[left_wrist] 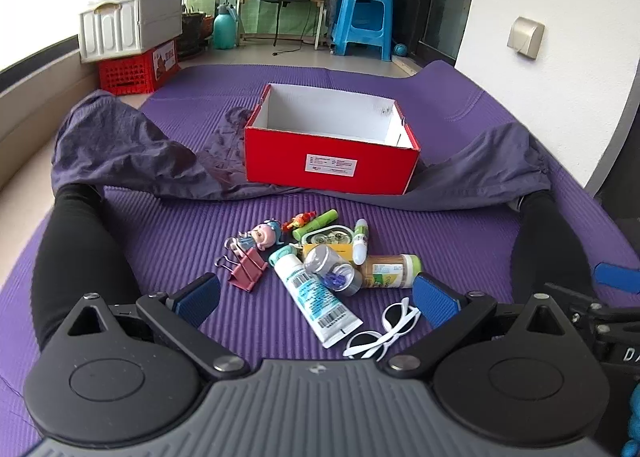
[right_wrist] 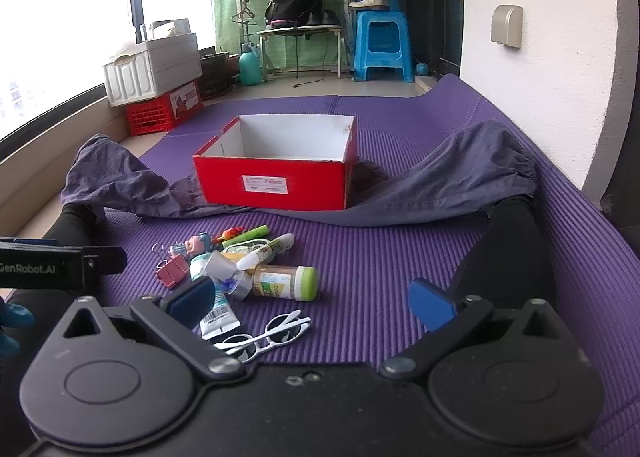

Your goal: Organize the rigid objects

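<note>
A pile of small objects lies on the purple mat (left_wrist: pixel 440 241): a white tube (left_wrist: pixel 312 297), a clear jar of blue pins (left_wrist: pixel 334 271), a toothpick jar with a green cap (left_wrist: pixel 390 271), white sunglasses (left_wrist: pixel 384 331), pink binder clips (left_wrist: pixel 246 269), a doll figure (left_wrist: pixel 262 237), a green marker (left_wrist: pixel 314 223) and a glue stick (left_wrist: pixel 360 241). Behind them stands an open red box (left_wrist: pixel 332 161) with a white, bare inside. My left gripper (left_wrist: pixel 316 303) hangs open just above the tube. My right gripper (right_wrist: pixel 310 303) is open to the right of the pile, near the sunglasses (right_wrist: pixel 266 337) and toothpick jar (right_wrist: pixel 286 281).
A person's black-clad legs (left_wrist: pixel 76 257) spread along both sides of the mat, and a dark blue cloth (left_wrist: pixel 120 153) lies under and around the box. Beyond the mat stand a white crate on a red crate (left_wrist: pixel 132 37), a blue stool (left_wrist: pixel 362 23) and a small table.
</note>
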A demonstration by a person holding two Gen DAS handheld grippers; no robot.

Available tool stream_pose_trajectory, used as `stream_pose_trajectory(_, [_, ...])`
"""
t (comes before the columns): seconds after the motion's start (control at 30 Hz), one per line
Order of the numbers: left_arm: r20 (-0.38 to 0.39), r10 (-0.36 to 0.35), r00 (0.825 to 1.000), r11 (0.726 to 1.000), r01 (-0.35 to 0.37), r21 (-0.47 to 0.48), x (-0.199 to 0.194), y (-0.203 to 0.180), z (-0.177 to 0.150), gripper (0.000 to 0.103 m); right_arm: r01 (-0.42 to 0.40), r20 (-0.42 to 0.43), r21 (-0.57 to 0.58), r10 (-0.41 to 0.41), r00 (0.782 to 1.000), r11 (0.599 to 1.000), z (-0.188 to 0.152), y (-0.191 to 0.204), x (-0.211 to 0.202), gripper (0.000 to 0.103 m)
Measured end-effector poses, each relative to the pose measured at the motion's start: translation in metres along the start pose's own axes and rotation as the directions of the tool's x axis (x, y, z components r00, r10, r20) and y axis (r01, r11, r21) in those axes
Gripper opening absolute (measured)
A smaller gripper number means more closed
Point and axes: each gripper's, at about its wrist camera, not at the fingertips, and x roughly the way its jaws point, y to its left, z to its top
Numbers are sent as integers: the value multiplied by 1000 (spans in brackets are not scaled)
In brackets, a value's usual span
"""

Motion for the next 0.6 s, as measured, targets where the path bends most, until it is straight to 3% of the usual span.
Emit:
stream_pose_trajectory(0.33, [70,-59,996,998,61,-30,-11,3,1,103,3,14,5,-4,1000,1000,1,-1,-3,103])
stream_pose_trajectory(0.6, [52,-57,997,998,59,-28,-9,2,1,103,6,41,0,-6,999,1000,0,0,-5,103])
